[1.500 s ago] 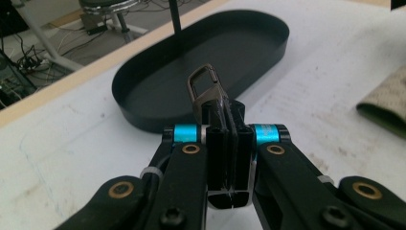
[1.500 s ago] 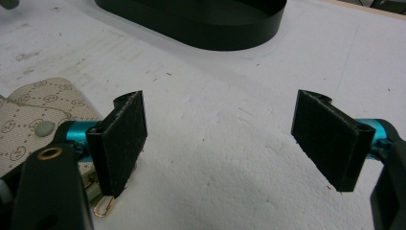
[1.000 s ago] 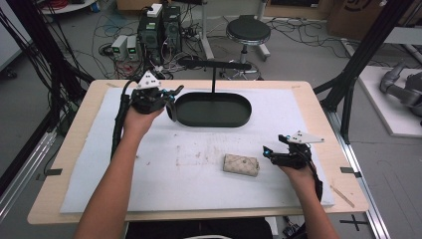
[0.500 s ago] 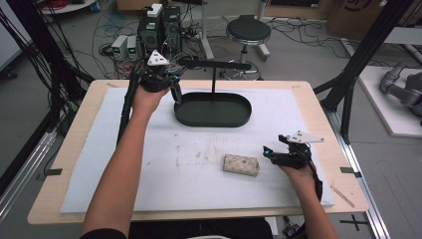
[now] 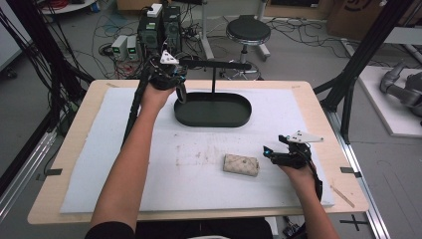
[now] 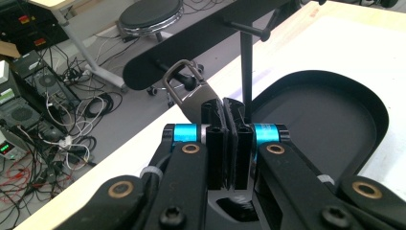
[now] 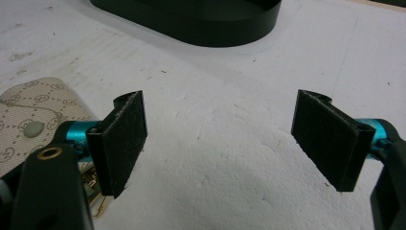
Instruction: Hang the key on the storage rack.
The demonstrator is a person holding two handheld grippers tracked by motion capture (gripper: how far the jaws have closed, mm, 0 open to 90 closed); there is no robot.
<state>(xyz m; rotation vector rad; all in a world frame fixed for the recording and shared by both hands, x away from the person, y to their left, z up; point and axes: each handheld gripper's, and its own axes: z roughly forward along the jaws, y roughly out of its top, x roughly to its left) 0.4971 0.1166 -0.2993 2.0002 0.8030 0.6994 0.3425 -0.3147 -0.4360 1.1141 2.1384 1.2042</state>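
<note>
A black stand has an oval base tray (image 5: 239, 119) and a post carrying a crossbar (image 5: 219, 64) with pegs. My left gripper (image 5: 171, 77) is raised at the crossbar's left end, shut on a dark metal clasp (image 6: 191, 91) whose loop sits close to a peg on the crossbar (image 6: 201, 36). Whether the loop touches the peg I cannot tell. A beige patterned pouch (image 5: 241, 165) lies flat on the white mat. Just right of it my right gripper (image 5: 271, 151) rests low and open, nothing between its pads (image 7: 220, 103); the pouch (image 7: 33, 115) lies beyond its left pad.
White foam mat (image 5: 149, 164) covers the wooden table. Behind the table stand a round stool (image 5: 248, 31), computer boxes (image 5: 159, 25) and loose cables on the floor. Black frame posts (image 5: 358, 59) rise at the right.
My left gripper has moved away from me and upward, from beside the tray's left end to the crossbar's left end, clasp still in it. The right gripper has kept still.
</note>
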